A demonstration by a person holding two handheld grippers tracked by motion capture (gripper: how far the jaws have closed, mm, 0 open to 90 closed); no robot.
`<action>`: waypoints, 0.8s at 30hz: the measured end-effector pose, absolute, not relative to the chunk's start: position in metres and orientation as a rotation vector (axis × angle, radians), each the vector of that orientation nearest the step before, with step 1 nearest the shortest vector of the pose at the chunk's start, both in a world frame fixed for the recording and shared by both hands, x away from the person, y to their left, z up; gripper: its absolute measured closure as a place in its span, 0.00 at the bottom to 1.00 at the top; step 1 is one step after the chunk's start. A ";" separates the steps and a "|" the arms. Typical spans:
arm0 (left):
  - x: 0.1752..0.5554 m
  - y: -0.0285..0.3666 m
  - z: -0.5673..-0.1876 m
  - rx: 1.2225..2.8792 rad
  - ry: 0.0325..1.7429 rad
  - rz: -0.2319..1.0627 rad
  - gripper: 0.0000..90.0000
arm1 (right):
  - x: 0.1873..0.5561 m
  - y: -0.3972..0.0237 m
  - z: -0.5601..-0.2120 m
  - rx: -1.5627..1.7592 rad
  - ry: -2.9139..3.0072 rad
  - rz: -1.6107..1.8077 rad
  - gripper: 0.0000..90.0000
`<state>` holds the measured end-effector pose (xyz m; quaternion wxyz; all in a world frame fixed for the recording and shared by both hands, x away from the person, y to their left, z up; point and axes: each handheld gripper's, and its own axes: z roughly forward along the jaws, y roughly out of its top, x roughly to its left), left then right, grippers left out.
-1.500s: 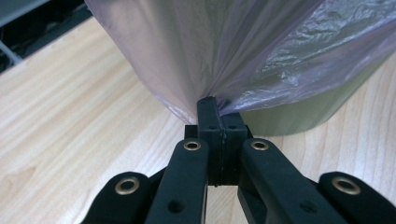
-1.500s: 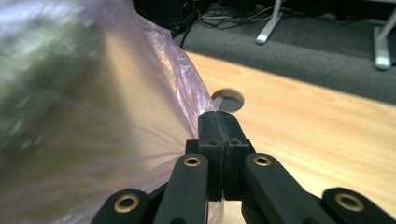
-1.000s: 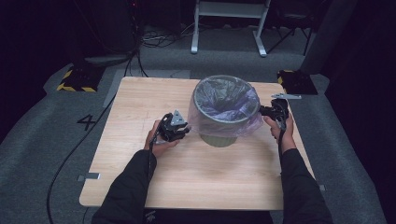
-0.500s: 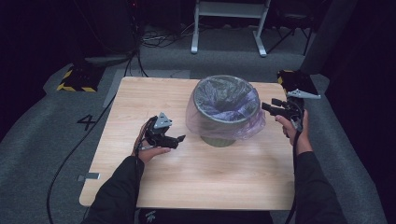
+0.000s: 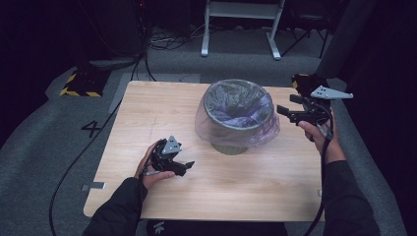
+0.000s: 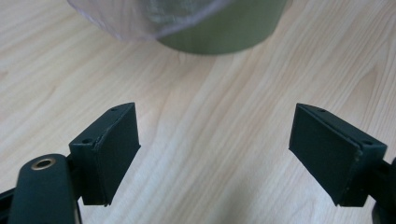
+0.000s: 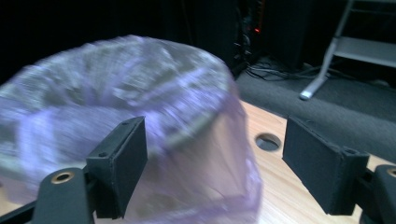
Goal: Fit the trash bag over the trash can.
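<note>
Tongs on the left [image 5: 183, 166] rest low over the pale wooden table [image 5: 147, 113], released and holding nothing; in the left gripper view the two black pads [image 6: 116, 140] stand wide apart with only bare wood grain between them. They point toward the round grey-green waste bin [image 5: 231, 142], which stands upright near the middle of the table, up and to the right of them in the high view and well apart. That bin is lined with a thin, translucent purple plastic bag [image 5: 246, 105], whose mouth is folded over the rim and hangs loosely down the outside.

To the right of the bin, the right tongs [image 5: 284, 112] are held up off the table at about rim height, pointing level at the bag's skirt. Their jaws have just been opening and stand released, with nothing pressed between them; in the right gripper view the pads [image 7: 123, 163] frame the bulging plastic [image 7: 187, 154] just ahead.

By my judgement the right tongs are much the nearer to the bag, just beside its overhang, so any further tugging of the liner would fall to them, while the left ones would first have to cross bare table to reach the bin's near side.
</note>
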<state>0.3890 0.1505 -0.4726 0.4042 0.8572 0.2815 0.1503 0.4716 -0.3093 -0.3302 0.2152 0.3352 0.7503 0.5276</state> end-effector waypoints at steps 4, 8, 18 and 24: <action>0.383 0.150 -0.483 2.188 0.718 0.368 0.17 | 0.470 -0.289 -0.315 0.853 2.107 1.463 0.24; 0.377 0.148 -0.492 2.221 0.722 0.357 0.17 | 0.473 -0.265 -0.303 0.789 2.148 1.454 0.27; 0.366 0.151 -0.502 2.263 0.721 0.347 0.17 | 0.497 -0.209 -0.301 0.735 2.297 1.335 0.33; 0.366 0.154 -0.503 2.249 0.733 0.323 0.17 | 0.503 -0.196 -0.308 0.731 2.366 1.265 0.34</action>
